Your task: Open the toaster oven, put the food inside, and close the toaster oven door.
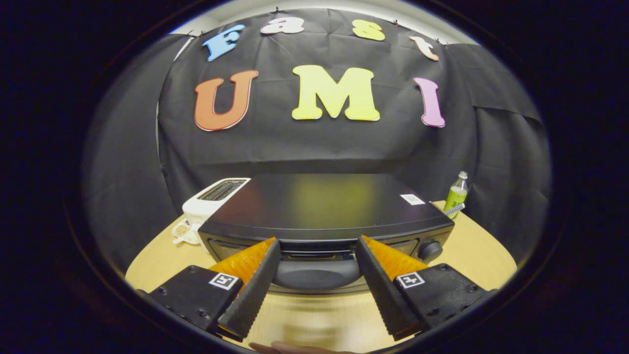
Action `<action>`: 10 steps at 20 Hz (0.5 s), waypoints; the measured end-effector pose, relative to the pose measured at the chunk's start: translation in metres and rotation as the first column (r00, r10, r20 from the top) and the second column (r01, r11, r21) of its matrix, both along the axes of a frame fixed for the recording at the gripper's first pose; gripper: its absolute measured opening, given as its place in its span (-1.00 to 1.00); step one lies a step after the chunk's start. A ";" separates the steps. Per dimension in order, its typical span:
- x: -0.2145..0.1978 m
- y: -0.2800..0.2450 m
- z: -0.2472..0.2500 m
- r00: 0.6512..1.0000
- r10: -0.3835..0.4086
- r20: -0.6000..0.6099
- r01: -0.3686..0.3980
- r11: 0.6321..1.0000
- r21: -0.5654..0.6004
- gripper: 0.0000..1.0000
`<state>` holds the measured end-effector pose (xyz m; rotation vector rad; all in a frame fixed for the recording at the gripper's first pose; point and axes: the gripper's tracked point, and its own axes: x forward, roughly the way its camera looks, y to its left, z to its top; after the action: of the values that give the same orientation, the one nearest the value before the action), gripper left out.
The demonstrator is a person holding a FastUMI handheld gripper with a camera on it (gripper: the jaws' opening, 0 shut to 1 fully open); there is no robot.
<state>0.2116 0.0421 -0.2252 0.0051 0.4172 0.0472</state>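
Claw [318,246] spread wide — toaster oven [327,209] door handle [317,274] between fingertips, untouched

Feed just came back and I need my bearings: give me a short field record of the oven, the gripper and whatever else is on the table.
toaster oven: black, on the wooden table, door looks shut
door handle: between the fingers, not gripped
gripper: open, fingers apart either side of the handle
knob: on the oven front, beyond the right finger
white toaster: beside the oven, on the left-finger side
bottle: green, upright, behind the oven on the right-finger side
food: cannot pick it out
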 end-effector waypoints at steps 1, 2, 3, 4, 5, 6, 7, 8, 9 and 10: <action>-0.003 0.000 0.000 1.000 0.001 -0.003 -0.001 1.000 0.003 1.00; -0.007 -0.001 0.000 1.000 0.001 -0.008 -0.001 1.000 0.004 1.00; -0.010 0.000 -0.001 1.000 0.003 -0.007 -0.003 1.000 0.001 1.00; -0.014 -0.001 -0.001 1.000 0.004 -0.008 -0.004 1.000 0.001 1.00; -0.018 -0.001 -0.002 1.000 0.004 -0.010 -0.004 1.000 0.006 1.00; -0.023 -0.002 -0.003 1.000 0.005 -0.018 -0.005 1.000 0.012 1.00; -0.030 -0.003 -0.007 1.000 0.006 -0.029 -0.006 1.000 0.018 1.00; -0.036 -0.002 -0.009 0.999 0.009 -0.040 -0.008 1.000 0.021 1.00; -0.043 -0.002 -0.010 0.999 0.015 -0.050 -0.014 1.000 0.013 1.00; -0.049 -0.001 -0.011 0.998 0.022 -0.053 -0.022 1.000 0.000 1.00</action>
<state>0.1625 0.0410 -0.2362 0.0014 0.4708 0.0690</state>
